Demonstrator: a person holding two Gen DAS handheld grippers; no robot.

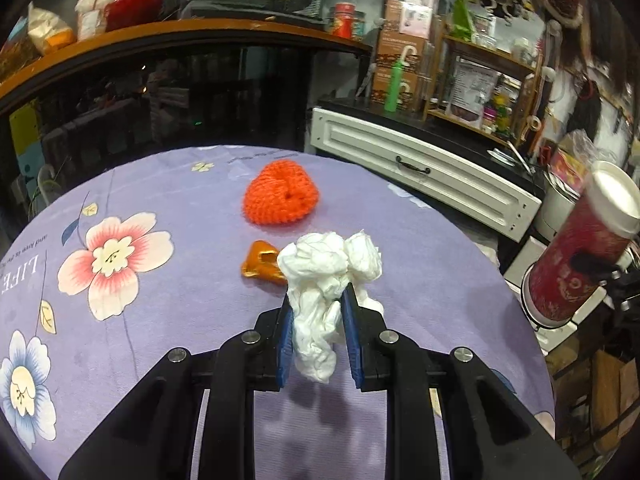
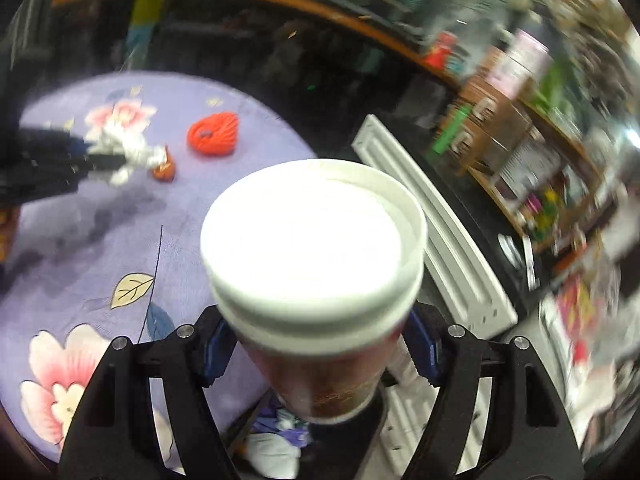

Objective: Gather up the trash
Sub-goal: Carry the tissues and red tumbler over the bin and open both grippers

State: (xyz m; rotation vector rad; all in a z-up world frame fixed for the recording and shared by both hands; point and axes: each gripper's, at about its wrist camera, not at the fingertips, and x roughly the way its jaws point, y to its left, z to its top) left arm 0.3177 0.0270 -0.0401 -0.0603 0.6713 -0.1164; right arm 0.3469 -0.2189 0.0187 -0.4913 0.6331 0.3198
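**Both grippers loaded: tissue L, cup R**

L gripper (image 1: 316, 300): clamped on a crumpled white tissue wad (image 1: 328, 276). Blue pads (image 1: 285, 344) pinch the wad's narrow mid section; bulk of it bulges out fwd past the tips, a tail hangs down btwn the fingers. Looks lifted off the table, shadow visible under it, but can't confirm the gap. In the R wrist view the same gripper (image 2: 120, 160) shows far left w/ tissue (image 2: 132, 148) in it, blurred.

R gripper (image 2: 320, 344): closed around a red paper cup (image 2: 324, 380) w/ white lid (image 2: 312, 248), pads on the cup body below the lid. Cup fills centre of view, lid twd camera. From L wrist view the cup (image 1: 576, 256) sits off the table's right edge, tilted, lid end up-right.

On the table (image 1: 160, 360) (purple floral cloth): orange crumpled wrapper (image 1: 260, 264) just beside/behind the tissue wad, left of it, contact unclear. Orange knitted piece (image 1: 280, 196) farther back, apart from both.

White drawer unit (image 1: 420, 168) beyond table, right side. R view is motion-blurred, bkgd detail unreadable.
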